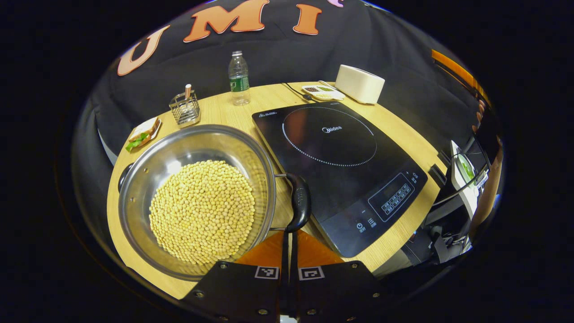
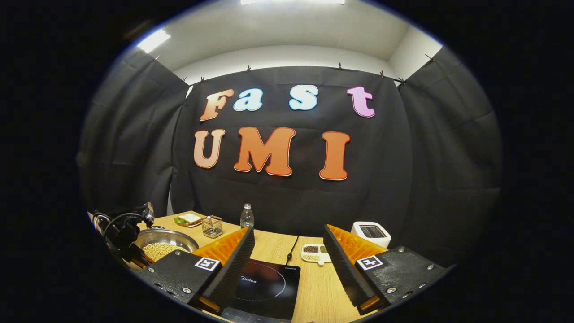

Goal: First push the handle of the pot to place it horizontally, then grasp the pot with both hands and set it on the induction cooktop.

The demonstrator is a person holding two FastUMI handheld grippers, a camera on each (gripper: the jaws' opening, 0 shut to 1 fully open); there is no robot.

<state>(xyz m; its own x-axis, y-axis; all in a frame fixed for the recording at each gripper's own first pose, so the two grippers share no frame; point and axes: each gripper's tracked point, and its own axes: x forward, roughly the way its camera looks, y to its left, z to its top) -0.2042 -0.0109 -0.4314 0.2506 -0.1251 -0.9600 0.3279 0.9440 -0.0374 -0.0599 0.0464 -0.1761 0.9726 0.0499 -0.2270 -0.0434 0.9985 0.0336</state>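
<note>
The left gripper, clenched on nothing, sits just short of the pot's handle, pot beside the induction cooktop; right gripper released, held high; judged: handle push pending, contact needed next

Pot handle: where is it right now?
In the left gripper view, the pot handle sits between the pot and induction cooktop, just beyond the left gripper.

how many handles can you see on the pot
2: a black handle on the side of the pot facing the cooktop, just ahead of the shut left gripper, and a second handle on the opposite rim, mostly hidden behind the pot.
</note>
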